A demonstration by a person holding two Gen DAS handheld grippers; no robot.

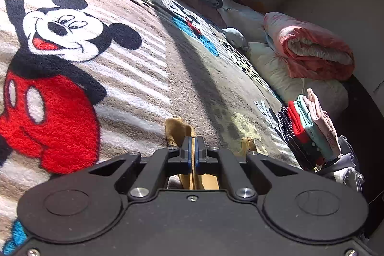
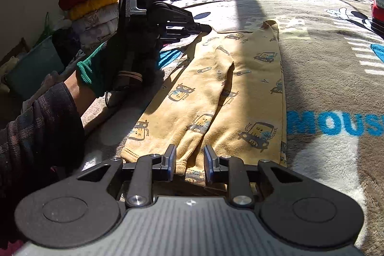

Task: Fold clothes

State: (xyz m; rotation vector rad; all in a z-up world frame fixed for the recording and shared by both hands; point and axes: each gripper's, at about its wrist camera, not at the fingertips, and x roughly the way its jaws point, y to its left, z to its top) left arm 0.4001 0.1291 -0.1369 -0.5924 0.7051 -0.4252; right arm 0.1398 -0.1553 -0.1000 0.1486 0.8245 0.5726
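The right gripper [image 2: 189,161] hovers at the near end of the yellow printed trousers [image 2: 216,92], its fingers apart on either side of a leg cuff. The trousers lie flat and lengthwise on the cartoon-mouse blanket [image 2: 324,78], partly in sun. At their far left corner the left gripper [image 1: 193,144] has its fingers clamped on a fold of the yellow cloth. Beyond, a stack of folded clothes [image 1: 309,128] stands at the blanket's right edge, and another folded stack [image 2: 92,4] sits past the left edge.
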